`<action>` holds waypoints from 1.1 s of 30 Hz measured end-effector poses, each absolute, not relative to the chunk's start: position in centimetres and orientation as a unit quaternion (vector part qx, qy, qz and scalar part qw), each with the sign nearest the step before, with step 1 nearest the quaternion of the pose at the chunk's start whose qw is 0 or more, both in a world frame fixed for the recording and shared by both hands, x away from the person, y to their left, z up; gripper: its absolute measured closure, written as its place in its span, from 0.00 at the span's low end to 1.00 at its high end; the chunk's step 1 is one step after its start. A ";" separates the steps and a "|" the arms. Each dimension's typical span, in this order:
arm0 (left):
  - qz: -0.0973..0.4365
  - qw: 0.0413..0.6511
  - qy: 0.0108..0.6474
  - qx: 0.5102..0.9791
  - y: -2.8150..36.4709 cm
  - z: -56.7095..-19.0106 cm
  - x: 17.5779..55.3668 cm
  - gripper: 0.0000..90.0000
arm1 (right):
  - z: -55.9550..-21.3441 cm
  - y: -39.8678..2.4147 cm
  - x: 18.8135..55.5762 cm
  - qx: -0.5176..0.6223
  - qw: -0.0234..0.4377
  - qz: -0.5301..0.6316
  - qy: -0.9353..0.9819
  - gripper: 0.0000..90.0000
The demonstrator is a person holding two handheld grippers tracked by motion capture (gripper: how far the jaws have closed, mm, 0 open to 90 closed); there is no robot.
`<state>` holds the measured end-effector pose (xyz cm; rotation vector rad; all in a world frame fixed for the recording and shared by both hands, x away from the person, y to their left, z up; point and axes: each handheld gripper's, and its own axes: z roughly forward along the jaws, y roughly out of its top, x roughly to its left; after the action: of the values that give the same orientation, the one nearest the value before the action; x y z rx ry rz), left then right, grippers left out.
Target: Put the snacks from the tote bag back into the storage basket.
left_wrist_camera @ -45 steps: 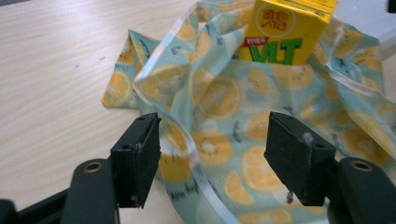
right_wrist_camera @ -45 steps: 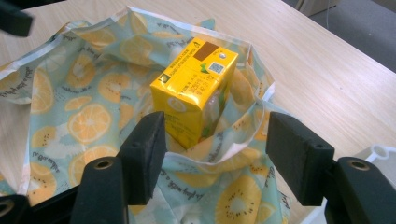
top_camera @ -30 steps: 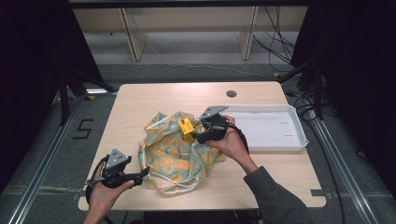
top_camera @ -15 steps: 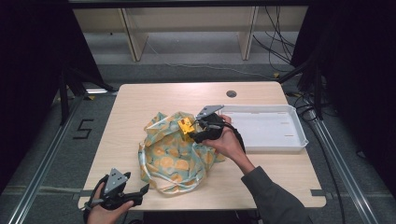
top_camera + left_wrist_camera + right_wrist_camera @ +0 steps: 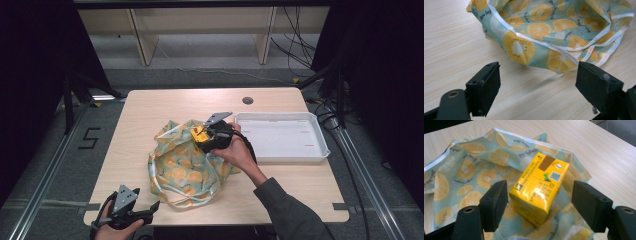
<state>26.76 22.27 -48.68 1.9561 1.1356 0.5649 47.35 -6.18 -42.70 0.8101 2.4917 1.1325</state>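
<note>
The carton's [image 5: 539, 188] small print is too fine to read, and its lower end sinks behind bag [image 5: 461, 182] folds at 6 o'clock. In the high view, the right gripper [image 5: 202, 136] covers most of the carton. The left hand [image 5: 117, 231] is cut off at 6 o'clock. The bag [image 5: 564, 30] runs off at 12 o'clock in the left gripper view.

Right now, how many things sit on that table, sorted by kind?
Fruit-print cloth bag: 1
Yellow drink carton: 1
White tray: 1
Hand-held grippers: 2, the left gripper and the right gripper, both with jaws apart
Total: 5
</note>
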 end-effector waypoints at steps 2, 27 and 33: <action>0.220 0.395 0.454 0.768 22.1 -48.8 26.7 0.22 | -42.8 -5.8 47.5 0.269 0.146 0.395 0.866 0.33; 0.214 0.379 0.447 0.781 22.1 -49.3 26.9 0.23 | -45.1 -3.7 49.0 0.312 0.146 0.370 0.863 0.33; 0.213 0.380 0.443 0.783 22.1 -49.4 27.0 0.23 | -45.8 -3.3 49.2 0.307 0.162 0.374 0.860 0.34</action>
<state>26.95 22.12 -49.35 1.9997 1.1320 0.5439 49.16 -3.25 -45.76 0.8748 2.4541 1.0676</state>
